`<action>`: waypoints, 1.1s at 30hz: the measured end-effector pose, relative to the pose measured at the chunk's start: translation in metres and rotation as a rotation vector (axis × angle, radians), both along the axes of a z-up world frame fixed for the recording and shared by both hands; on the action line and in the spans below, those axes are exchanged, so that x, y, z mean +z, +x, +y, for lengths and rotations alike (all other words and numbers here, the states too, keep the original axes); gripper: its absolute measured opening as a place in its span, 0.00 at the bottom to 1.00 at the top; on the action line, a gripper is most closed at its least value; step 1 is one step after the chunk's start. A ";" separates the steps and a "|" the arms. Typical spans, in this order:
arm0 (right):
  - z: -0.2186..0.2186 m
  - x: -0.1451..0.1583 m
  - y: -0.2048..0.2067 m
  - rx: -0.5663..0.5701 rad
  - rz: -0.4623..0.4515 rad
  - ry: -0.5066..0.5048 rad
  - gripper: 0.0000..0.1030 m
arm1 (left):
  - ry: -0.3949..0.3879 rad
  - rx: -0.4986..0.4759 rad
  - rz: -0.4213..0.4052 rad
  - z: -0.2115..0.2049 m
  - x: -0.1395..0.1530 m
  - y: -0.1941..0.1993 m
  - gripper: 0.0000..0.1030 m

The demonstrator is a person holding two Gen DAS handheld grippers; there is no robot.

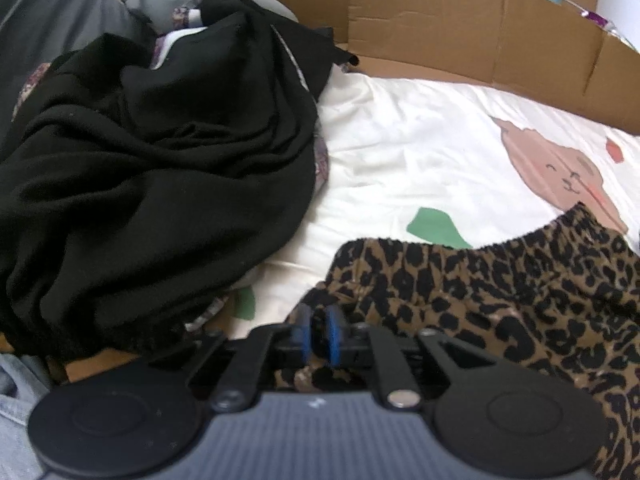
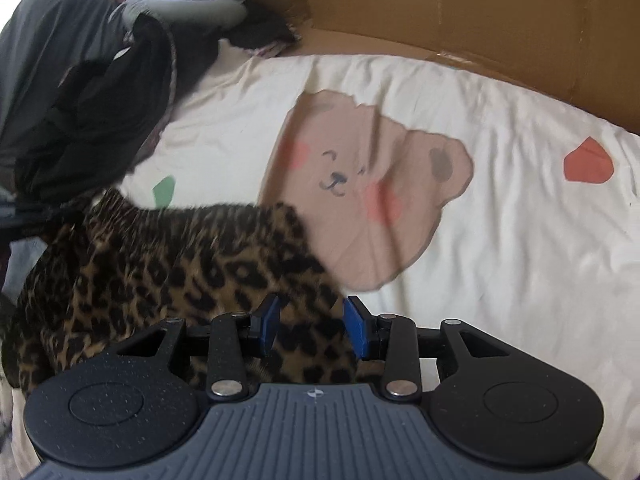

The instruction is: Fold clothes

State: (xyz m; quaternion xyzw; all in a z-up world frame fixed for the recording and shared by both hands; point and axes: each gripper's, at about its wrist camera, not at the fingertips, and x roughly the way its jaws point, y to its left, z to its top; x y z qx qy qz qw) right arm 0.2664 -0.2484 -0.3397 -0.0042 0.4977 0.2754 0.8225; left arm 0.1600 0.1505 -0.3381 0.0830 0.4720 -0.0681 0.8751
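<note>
Right wrist view: leopard-print garment (image 2: 168, 272) between, beneath parted jaws.

A home bedroom: a bear-print bedsheet (image 2: 480, 128), heaped clothes (image 1: 160, 184), a cardboard box (image 1: 460, 28) alongside.

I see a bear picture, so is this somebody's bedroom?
Probably a bedroom, on a bed. The white bedsheet has a cartoon bear printed on it, a pile of black clothes lies on it, and leopard-print shorts wait for folding.
</note>
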 end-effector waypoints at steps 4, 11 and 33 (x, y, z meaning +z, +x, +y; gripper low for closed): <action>0.006 -0.005 0.013 0.020 -0.012 -0.012 0.41 | 0.011 -0.031 -0.015 -0.006 -0.004 0.003 0.36; 0.021 -0.017 0.023 0.083 0.003 -0.032 0.41 | 0.010 -0.039 0.014 -0.006 -0.022 0.020 0.51; 0.031 -0.004 0.011 0.160 -0.133 -0.154 0.00 | -0.037 -0.016 -0.043 -0.011 0.000 0.007 0.05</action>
